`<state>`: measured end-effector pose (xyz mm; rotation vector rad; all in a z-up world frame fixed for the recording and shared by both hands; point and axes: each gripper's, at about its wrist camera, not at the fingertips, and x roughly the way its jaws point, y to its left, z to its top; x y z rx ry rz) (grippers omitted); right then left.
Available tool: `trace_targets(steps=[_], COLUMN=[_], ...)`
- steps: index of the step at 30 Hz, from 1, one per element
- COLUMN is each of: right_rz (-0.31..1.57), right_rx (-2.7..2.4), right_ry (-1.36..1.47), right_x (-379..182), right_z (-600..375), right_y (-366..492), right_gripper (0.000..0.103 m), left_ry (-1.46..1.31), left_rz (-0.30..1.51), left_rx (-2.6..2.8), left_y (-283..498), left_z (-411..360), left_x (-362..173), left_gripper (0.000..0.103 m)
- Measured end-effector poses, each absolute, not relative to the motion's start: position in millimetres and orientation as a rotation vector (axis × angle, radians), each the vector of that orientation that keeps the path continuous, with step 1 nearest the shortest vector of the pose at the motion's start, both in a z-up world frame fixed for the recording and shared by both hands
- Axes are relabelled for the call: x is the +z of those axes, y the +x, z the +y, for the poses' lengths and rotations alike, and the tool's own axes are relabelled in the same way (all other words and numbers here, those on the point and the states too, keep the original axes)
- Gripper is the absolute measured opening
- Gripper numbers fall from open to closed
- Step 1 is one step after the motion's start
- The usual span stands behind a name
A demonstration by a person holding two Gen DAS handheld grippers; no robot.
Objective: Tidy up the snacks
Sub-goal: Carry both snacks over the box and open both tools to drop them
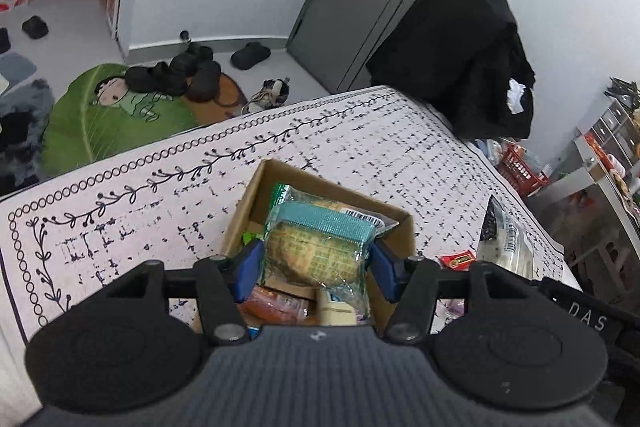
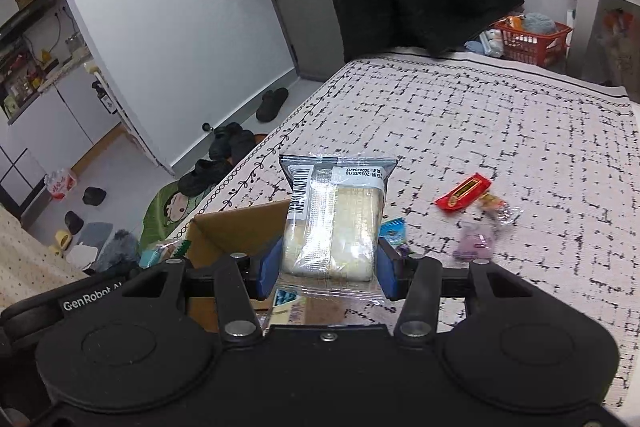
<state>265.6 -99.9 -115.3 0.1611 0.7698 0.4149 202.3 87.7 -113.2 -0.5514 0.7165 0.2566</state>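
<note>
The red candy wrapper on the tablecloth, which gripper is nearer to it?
Right, probably. The right gripper, holding a pale cake packet, is just beside the red candy wrapper; the left gripper is over the cardboard box.

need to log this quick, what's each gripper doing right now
Left gripper: closed on a teal-wrapped cake packet.
Right gripper: closed on a clear-wrapped pale cake packet.

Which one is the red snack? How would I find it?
Look at the black-and-white patterned cloth covering the table, then right of the cardboard box. A few small loose sweets lie there; the red snack is the flat bright red wrapper with a gold label, the only red one.
</note>
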Motion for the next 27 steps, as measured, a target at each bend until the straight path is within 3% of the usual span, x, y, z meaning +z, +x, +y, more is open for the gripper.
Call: trace_targets(steps=[21, 24, 27], right_rz=[0.827, 0.831, 0.832], right_rx=[0.484, 0.502, 0.498], right_ry=[0.171, 0.203, 0.227], right_x=[-124, -123, -122], right_z=[-65, -66, -71], right_y=[284, 287, 288], right_gripper=[0.048, 0.051, 0.062], left_ry=[-0.582, -0.586, -0.578], left_rz=[0.749, 0.746, 0.742], left_rx=[0.294, 0.304, 0.305], left_y=[213, 211, 210], left_z=[95, 97, 95], left_x=[-132, -130, -128], left_gripper=[0.065, 0.066, 0.071])
